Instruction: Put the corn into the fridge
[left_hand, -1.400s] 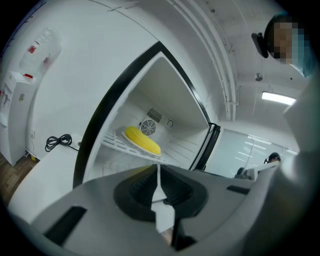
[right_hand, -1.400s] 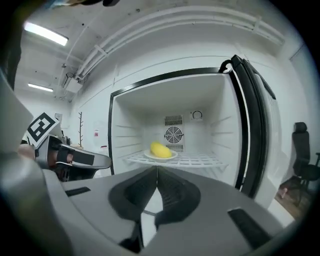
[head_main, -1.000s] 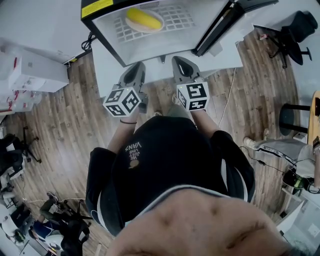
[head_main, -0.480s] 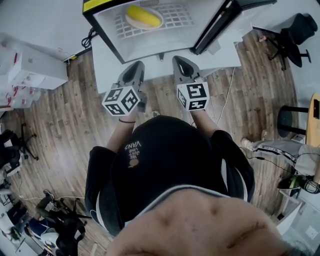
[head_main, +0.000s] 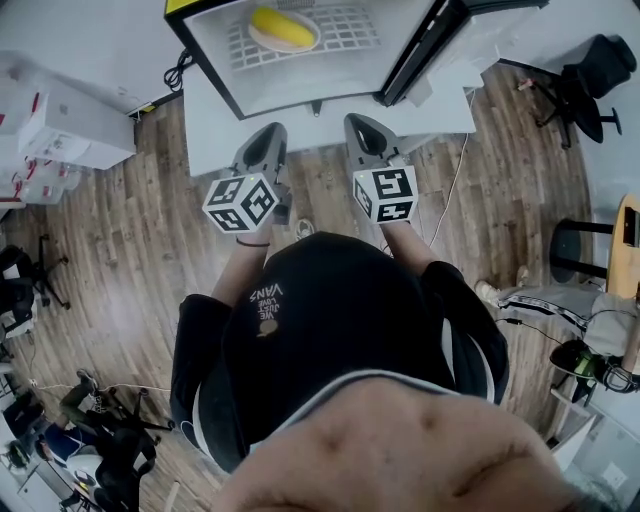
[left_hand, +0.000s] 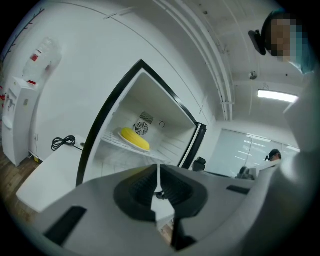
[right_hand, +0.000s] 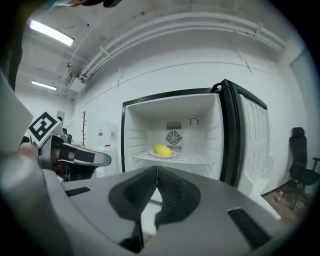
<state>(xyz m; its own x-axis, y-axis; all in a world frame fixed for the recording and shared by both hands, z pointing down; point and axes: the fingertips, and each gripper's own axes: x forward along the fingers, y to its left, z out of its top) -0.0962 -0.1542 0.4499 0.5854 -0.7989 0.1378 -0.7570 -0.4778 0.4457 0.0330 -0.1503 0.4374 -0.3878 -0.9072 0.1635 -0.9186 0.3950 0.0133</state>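
Note:
The yellow corn (head_main: 282, 25) lies on a white plate on the wire shelf inside the open fridge (head_main: 215, 55); it also shows as corn (left_hand: 135, 138) and corn (right_hand: 162, 149) in the gripper views. My left gripper (head_main: 268, 140) and right gripper (head_main: 362, 130) are held side by side in front of the fridge, apart from it, pointing toward its opening. Both are shut with nothing between their jaws, as the left gripper (left_hand: 158, 172) and the right gripper (right_hand: 157, 176) show in their own views.
The fridge door (head_main: 420, 50) stands swung open at the right. White boxes (head_main: 60, 125) sit on the wood floor at left, office chairs (head_main: 585, 75) at right. A cable (head_main: 450, 195) trails across the floor. A white water dispenser (left_hand: 20, 115) stands by the wall.
Both grippers and the person have drawn back a little from the fridge; the fridge and corn have slid toward the top edge of the head view.

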